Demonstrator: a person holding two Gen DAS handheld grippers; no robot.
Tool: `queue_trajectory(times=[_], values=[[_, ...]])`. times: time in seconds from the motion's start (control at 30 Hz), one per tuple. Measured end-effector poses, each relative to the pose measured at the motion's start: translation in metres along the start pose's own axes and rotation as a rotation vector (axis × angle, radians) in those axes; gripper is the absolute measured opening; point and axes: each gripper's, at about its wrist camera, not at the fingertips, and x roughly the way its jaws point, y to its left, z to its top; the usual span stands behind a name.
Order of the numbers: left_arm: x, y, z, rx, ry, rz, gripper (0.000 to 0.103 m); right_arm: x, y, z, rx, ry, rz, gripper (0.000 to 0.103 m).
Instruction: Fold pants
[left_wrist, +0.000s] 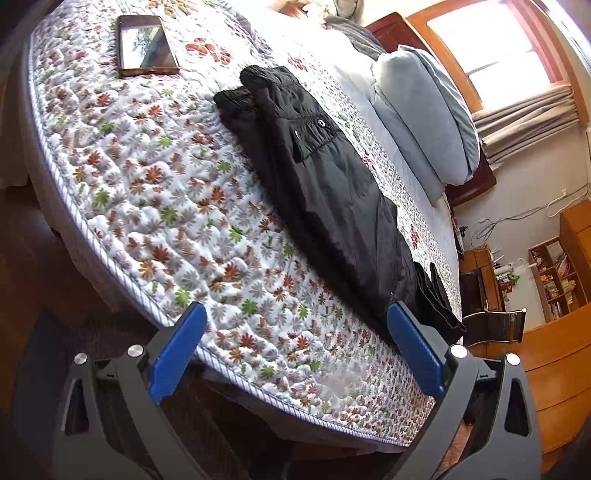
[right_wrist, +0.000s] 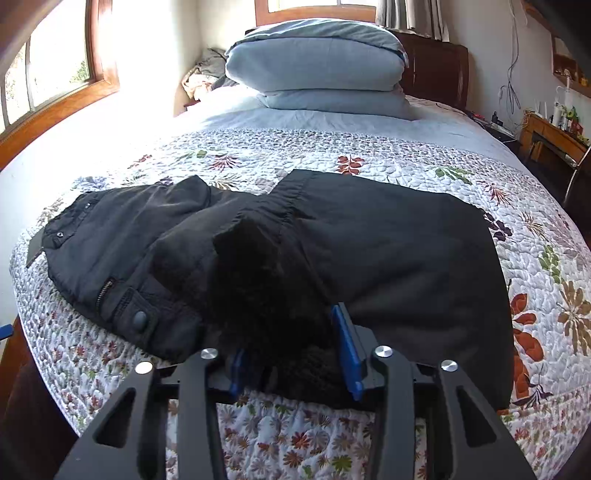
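Black pants (left_wrist: 325, 177) lie stretched along the flowered quilt (left_wrist: 166, 184), pocket snaps facing up. My left gripper (left_wrist: 295, 310) hangs open over the near bed edge, nothing between its blue pads; the pants' end lies just beyond its right finger (left_wrist: 413, 350). In the right wrist view the pants (right_wrist: 388, 251) lie folded over themselves, with the waist's snap button (right_wrist: 140, 319) and zipper at the left. My right gripper (right_wrist: 288, 332) stands open at the near fold. A bunch of black fabric sits loose between its fingers, hiding most of the left pad (right_wrist: 236, 369).
A phone (left_wrist: 146, 46) lies on the quilt near the far corner. Stacked blue-grey pillows (right_wrist: 317, 62) sit at the headboard. The bed's piped edge (left_wrist: 110, 258) drops to a dark floor. A chair (left_wrist: 495, 325) and wooden shelves (left_wrist: 554, 277) stand beside the bed.
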Motion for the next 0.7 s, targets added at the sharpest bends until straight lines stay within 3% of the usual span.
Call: queue_trajectory(times=[0.03, 0.13, 0.23, 0.4, 0.47, 0.53, 0.7], values=[[-0.001, 0.003, 0.001, -0.008, -0.001, 0.005, 0.098, -0.008, 0.001, -0.003, 0.02, -0.006, 0.042, 0.066], [0.0, 0.011, 0.002, -0.032, 0.014, 0.011, 0.098, -0.038, 0.008, -0.012, 0.057, -0.086, 0.189, 0.076], [0.002, 0.007, 0.001, -0.046, 0.022, 0.002, 0.098, -0.044, -0.003, -0.006, 0.153, -0.134, 0.229, 0.076], [0.003, -0.01, -0.002, -0.018, 0.023, -0.01, 0.098, -0.004, -0.026, 0.005, 0.385, -0.099, 0.313, 0.076], [0.005, -0.015, 0.0, -0.006, 0.011, 0.007, 0.098, 0.016, -0.022, -0.001, 0.399, -0.031, 0.296, 0.075], [0.009, -0.016, 0.006, -0.008, -0.006, 0.018, 0.098, 0.025, -0.017, -0.008, 0.377, -0.024, 0.28, 0.077], [0.027, -0.012, 0.041, -0.072, -0.077, 0.044, 0.098, -0.009, -0.023, -0.01, 0.39, -0.105, 0.376, 0.076]])
